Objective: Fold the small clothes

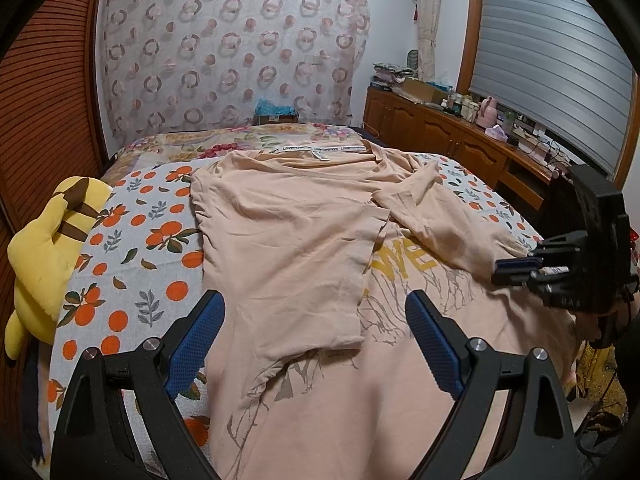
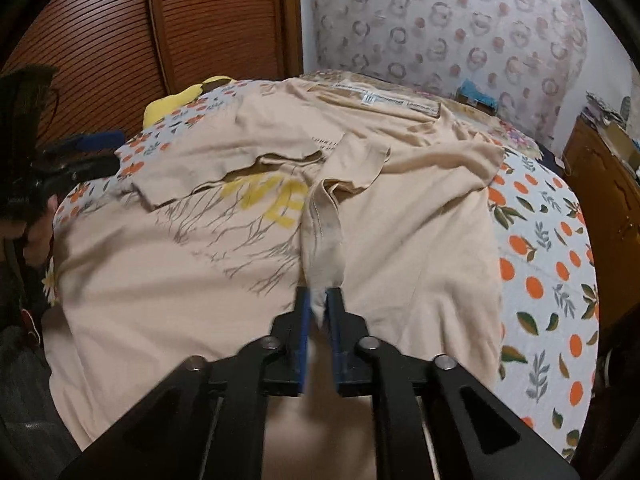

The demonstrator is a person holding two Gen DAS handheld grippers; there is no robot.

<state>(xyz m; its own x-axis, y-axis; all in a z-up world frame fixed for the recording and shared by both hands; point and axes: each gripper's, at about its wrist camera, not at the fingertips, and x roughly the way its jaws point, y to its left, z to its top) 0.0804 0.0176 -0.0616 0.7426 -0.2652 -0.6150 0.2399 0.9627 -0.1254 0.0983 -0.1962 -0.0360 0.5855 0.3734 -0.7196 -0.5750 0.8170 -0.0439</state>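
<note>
The peach t-shirt (image 1: pixel 304 240) is spread over the bed (image 1: pixel 132 240), covering most of the orange-print sheet, with its neck label at the far end toward the curtain-draped wall. The left side of the shirt is already flipped inward over the yellow lettering (image 1: pixel 404 266), so only part of the print shows and you can't read the whole word.

The left tongs (image 1: pixel 314 332) hang spread wide above the near part of the shirt, nothing between the blue pads, not touching the cloth as far as I can tell. The right tongs (image 2: pixel 319 308) are pressed together on a bunched-up strip of the shirt's right sleeve, which rises off the shirt in a ridge toward the camera. The pinch point itself is a bit blurry.

Around the shirt: a yellow plush toy (image 1: pixel 44 248) lies just beside the shirt's left edge, at the side of the bed against the brown slatted door (image 1: pixel 44 92). Beyond the far end of the shirt there's a floral blanket (image 1: pixel 224 144) and a small box with blue stuff (image 1: pixel 276 110) by the wall. To the right of the shirt, well apart, a wooden cabinet (image 1: pixel 448 136) runs under the window, loaded with small clutter too tiny to make out. The near hem of the shirt is cut off behind the tongs in both views.
</note>
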